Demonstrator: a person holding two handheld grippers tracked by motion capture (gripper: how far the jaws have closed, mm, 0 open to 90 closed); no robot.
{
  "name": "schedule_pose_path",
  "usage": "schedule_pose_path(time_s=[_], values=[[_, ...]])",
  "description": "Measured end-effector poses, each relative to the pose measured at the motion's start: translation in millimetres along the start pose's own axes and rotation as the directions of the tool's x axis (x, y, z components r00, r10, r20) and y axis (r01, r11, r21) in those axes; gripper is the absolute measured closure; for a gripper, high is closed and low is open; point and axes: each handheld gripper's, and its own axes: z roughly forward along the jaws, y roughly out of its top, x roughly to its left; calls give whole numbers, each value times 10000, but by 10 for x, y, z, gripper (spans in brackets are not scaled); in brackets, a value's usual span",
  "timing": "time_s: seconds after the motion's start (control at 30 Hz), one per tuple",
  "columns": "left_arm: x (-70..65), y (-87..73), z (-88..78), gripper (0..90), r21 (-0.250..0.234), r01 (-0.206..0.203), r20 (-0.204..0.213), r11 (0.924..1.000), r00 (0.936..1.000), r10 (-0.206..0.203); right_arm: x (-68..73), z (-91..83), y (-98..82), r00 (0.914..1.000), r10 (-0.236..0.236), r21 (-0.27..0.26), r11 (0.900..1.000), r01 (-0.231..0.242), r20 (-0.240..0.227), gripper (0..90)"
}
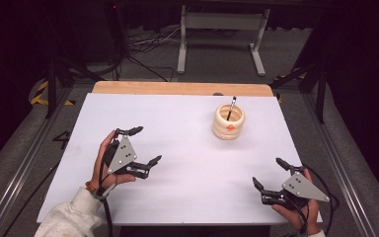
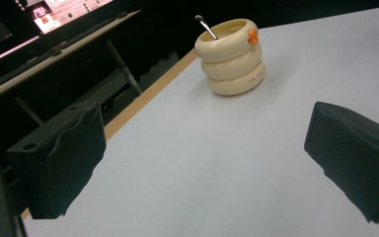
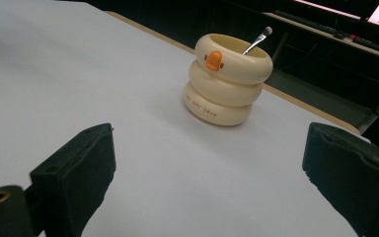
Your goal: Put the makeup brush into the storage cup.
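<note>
Two open grippers are resting low over a white table, both facing a cream ringed holder with a brush in it.

At the left, the left gripper [image 1: 145, 145] is sitting in the person's left hand [image 1: 103, 165] near the table's left side, its jaws spreading wide and holding nothing. Toward the middle-right and nearer the far edge, the cream holder [image 1: 228, 121], made of three stacked rings with a small orange beak on its front, is standing upright on the white table [image 1: 177, 123], well apart from both grippers; a thin brush [image 1: 231, 108] is leaning inside it, tip poking above the rim. At the right, near the front corner, the right gripper [image 1: 270, 173] is lying in the right hand [image 1: 296, 210], jaws also gaping wide and empty.
</note>
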Motion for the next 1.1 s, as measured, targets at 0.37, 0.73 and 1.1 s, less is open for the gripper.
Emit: schedule_pose_path(time_s=[0.37, 0.73, 1.1], values=[[38, -117, -173, 32, 267, -4, -232, 9996, 9997, 10, 15, 5, 7, 10000, -41, -18, 10000, 41, -17, 64], [55, -245, -299, 32, 552, 156, -444, 9984, 9989, -132, 27, 12, 11, 10000, -74, 28, 10000, 74, -40, 63], [46, -393, -439, 35, 900, 356, -598, 9953, 9978, -303, 29, 8, 14, 10000, -58, 24, 10000, 58, 1, 64]])
